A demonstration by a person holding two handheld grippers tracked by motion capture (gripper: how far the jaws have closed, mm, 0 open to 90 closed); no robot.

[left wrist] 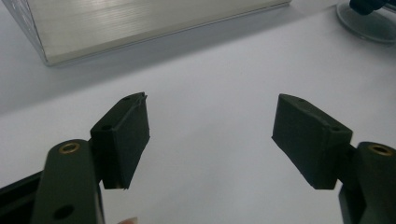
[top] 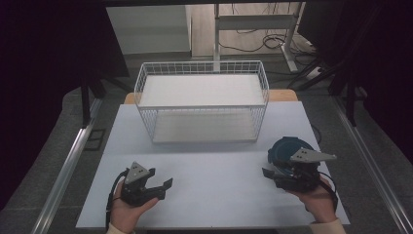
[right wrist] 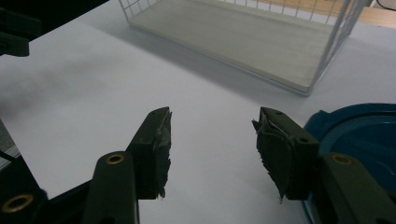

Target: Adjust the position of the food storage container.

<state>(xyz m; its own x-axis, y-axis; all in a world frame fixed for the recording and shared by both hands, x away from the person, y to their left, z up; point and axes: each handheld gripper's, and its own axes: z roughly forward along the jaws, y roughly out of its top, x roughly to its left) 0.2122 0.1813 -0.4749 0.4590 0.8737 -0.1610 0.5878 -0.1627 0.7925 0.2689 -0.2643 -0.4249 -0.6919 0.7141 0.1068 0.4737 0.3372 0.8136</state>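
A round, glossy blue dish (top: 281, 148) lies at the matte white table's (top: 214, 185) right edge, just beside the right gripper (top: 271, 174). Both it and the left gripper (top: 163, 187) stand spread, holding nothing. A white wire basket (top: 202, 100) sits at the far edge.

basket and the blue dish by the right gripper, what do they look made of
The basket looks like white-coated metal wire: thin rods in an open grid. Its shelves look like pale board, perhaps wood or laminate, with a faint streaked sheen. The blue dish seems to be plastic, possibly glazed: smooth, glossy and even in colour.
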